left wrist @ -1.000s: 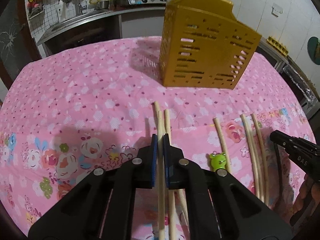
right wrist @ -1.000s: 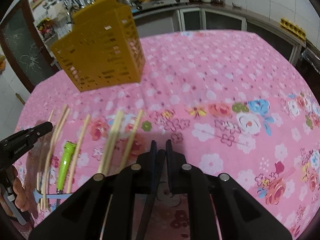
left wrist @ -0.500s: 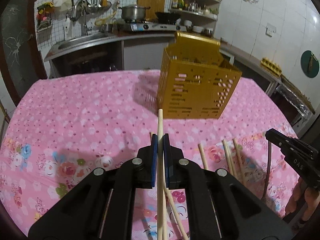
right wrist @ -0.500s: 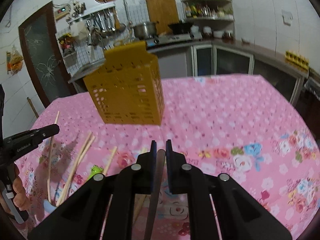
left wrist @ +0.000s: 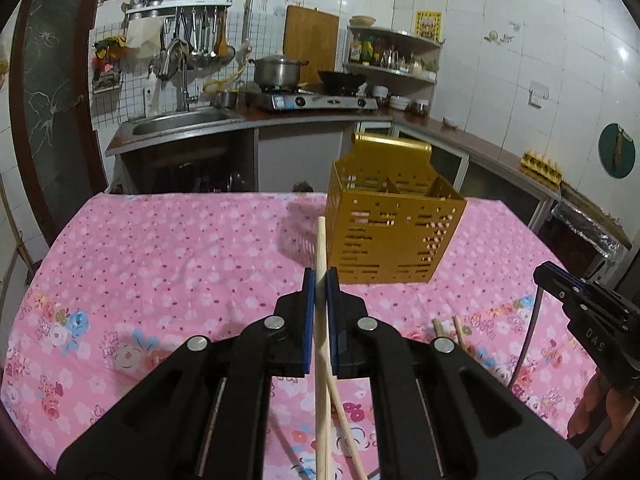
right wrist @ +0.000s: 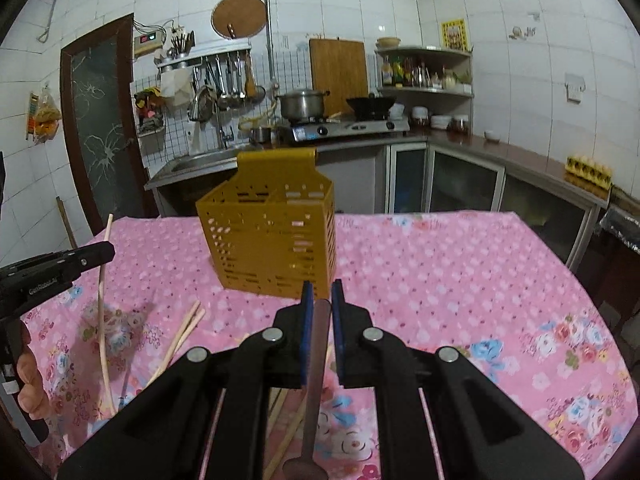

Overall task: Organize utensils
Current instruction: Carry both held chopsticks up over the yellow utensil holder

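Observation:
My left gripper (left wrist: pixel 320 276) is shut on a pale wooden chopstick (left wrist: pixel 320 240), held above the pink cloth with its tip pointing at the yellow slotted utensil holder (left wrist: pixel 394 232). A second chopstick (left wrist: pixel 344 420) crosses below it. My right gripper (right wrist: pixel 322 294) is shut on a dark brown utensil handle (right wrist: pixel 316 360), whose wider end hangs toward me. The holder (right wrist: pixel 276 236) stands just beyond the right gripper's tips, a little to the left. Each gripper shows in the other's view: the right gripper (left wrist: pixel 540 272) at the edge, and the left gripper (right wrist: pixel 108 250) with its chopstick (right wrist: pixel 102 300).
Loose chopsticks lie on the floral tablecloth (right wrist: pixel 440 272), two chopsticks (right wrist: pixel 182 338) by the holder's left and two chopstick ends (left wrist: pixel 448 326) between the grippers. A kitchen counter (left wrist: pixel 320 116) with sink, stove and pots runs behind the table. A person's fingers (right wrist: pixel 30 384) grip the left tool.
Both grippers have risen and tipped up, each with its utensil. The chopstick came off the cloth. The holder now looks lower and farther, and the kitchen wall has come into view.

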The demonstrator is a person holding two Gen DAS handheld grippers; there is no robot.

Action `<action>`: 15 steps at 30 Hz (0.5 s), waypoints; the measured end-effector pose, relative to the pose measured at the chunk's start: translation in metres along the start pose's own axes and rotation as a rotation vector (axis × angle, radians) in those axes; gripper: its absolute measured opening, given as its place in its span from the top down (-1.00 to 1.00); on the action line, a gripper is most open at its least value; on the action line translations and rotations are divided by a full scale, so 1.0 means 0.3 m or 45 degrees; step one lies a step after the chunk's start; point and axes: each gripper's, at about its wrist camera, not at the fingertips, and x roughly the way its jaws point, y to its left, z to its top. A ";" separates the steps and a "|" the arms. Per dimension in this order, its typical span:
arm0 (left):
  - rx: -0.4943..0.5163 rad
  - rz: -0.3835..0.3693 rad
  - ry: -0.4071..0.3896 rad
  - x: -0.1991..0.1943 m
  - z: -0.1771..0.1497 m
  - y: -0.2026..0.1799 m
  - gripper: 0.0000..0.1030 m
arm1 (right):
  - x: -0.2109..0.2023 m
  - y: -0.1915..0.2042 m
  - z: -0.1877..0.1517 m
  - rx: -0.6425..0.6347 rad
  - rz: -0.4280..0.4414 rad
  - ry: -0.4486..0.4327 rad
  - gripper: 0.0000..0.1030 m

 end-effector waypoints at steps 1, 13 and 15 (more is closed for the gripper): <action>0.000 -0.004 -0.012 -0.005 0.004 0.003 0.91 | -0.005 0.000 0.007 -0.005 0.001 -0.011 0.82; -0.007 -0.043 -0.141 -0.046 0.110 -0.009 0.91 | -0.029 0.010 0.141 -0.050 0.001 -0.135 0.82; -0.013 -0.067 -0.165 -0.045 0.159 -0.020 0.91 | -0.034 0.015 0.185 -0.063 0.003 -0.162 0.82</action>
